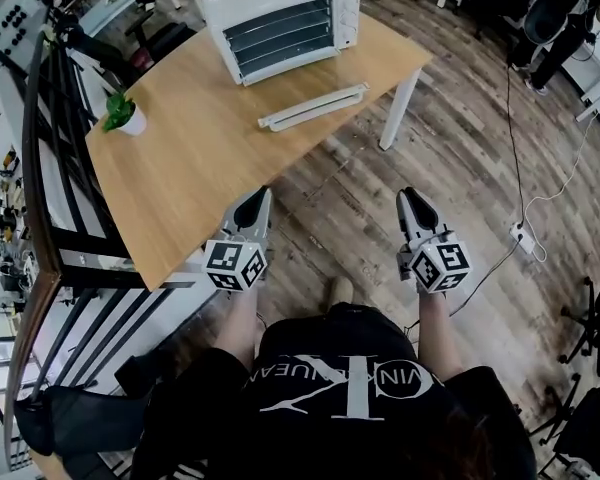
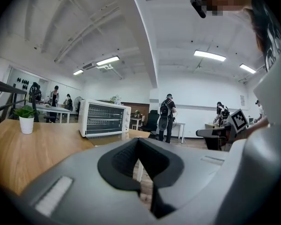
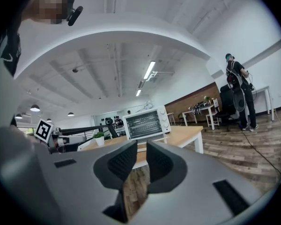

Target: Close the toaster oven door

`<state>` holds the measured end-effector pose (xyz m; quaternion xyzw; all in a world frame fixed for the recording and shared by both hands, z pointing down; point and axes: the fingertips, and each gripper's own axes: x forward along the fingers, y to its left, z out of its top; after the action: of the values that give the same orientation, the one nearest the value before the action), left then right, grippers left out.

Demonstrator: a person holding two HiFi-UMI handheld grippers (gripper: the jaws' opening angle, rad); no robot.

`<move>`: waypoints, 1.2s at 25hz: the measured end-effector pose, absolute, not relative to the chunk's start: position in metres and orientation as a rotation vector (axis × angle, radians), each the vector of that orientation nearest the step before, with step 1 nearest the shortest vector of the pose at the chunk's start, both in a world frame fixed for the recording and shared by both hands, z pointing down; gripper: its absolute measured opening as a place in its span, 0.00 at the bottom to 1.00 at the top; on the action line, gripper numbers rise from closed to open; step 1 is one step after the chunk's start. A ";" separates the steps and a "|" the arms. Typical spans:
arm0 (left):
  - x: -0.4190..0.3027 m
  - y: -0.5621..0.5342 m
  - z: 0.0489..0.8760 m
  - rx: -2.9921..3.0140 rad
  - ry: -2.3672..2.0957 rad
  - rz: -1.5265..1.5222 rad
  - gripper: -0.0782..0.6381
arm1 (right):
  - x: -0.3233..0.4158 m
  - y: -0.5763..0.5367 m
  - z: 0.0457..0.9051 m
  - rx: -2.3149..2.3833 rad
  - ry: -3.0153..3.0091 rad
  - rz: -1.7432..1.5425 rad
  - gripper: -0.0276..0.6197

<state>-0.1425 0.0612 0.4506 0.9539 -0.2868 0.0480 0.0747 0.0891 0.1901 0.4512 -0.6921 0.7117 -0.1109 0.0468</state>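
A white toaster oven [image 1: 280,23] stands at the far end of a wooden table [image 1: 200,158]. Its door [image 1: 313,107] hangs open, lying flat toward me with the white handle bar at its front. The oven also shows in the left gripper view [image 2: 104,118] and the right gripper view [image 3: 145,123]. My left gripper [image 1: 261,194] is over the table's near edge, well short of the oven; its jaws [image 2: 138,142] meet at the tips, holding nothing. My right gripper [image 1: 410,195] hangs over the floor right of the table, with a narrow gap at its tips [image 3: 141,146] and nothing between them.
A small potted plant [image 1: 123,115] sits on the table's left side. A black railing [image 1: 50,168] runs along the left. A cable and power strip [image 1: 525,236] lie on the wood floor at right. People stand at desks far behind [image 2: 167,116].
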 end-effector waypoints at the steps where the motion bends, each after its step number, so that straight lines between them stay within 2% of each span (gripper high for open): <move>1: -0.136 0.057 0.450 2.861 -0.864 0.134 0.12 | 0.094 0.186 0.452 -2.109 2.183 -0.337 0.08; 30: -0.026 -0.026 0.494 2.772 -0.977 0.128 0.12 | 0.166 0.038 0.493 -1.922 2.441 -0.451 0.08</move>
<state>-0.0263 -0.0263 0.4939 0.9375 -0.3305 0.0433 0.0996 0.1656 0.0383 0.4935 -0.6123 0.7775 -0.1435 0.0012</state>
